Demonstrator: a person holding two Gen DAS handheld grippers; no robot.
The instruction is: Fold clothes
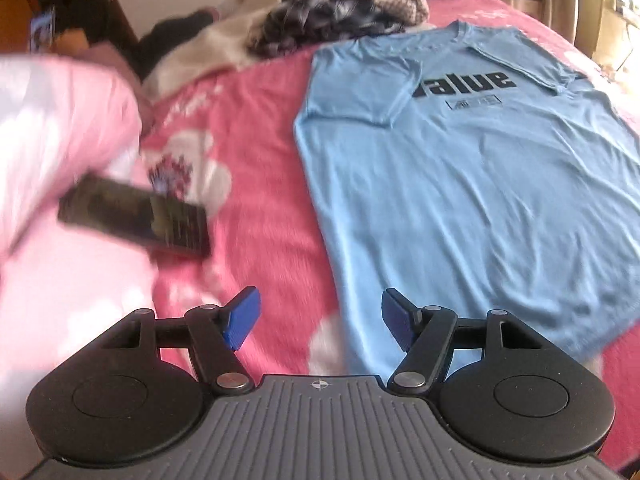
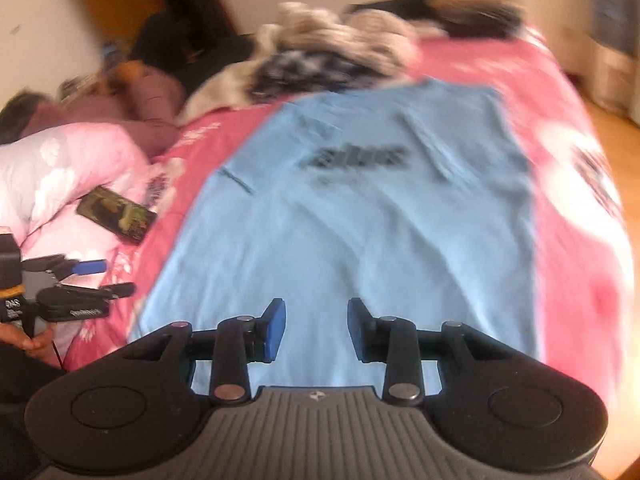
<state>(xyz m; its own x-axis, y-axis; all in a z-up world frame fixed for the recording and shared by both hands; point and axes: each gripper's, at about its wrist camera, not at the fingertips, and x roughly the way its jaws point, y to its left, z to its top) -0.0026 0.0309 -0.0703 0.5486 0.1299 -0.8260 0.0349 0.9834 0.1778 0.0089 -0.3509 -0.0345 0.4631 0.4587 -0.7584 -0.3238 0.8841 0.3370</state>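
A light blue T-shirt [image 1: 472, 168] with black lettering lies flat on the pink bedspread [image 1: 256, 152], both sleeves folded in over the chest. My left gripper [image 1: 319, 322] hovers open over the shirt's lower left edge with nothing between its blue pads. In the blurred right wrist view the same T-shirt [image 2: 360, 220] spreads ahead. My right gripper [image 2: 316, 330] stands open above its hem, holding nothing. The left gripper [image 2: 104, 278] shows at that view's left edge, held by a hand [image 2: 34, 342].
A pile of unfolded clothes [image 1: 340, 4] lies at the far end of the bed. A dark phone [image 1: 136, 216] rests beside a pale pink quilt [image 1: 52, 128] on the left. Wooden floor [image 2: 612, 136] lies beyond the bed's right edge.
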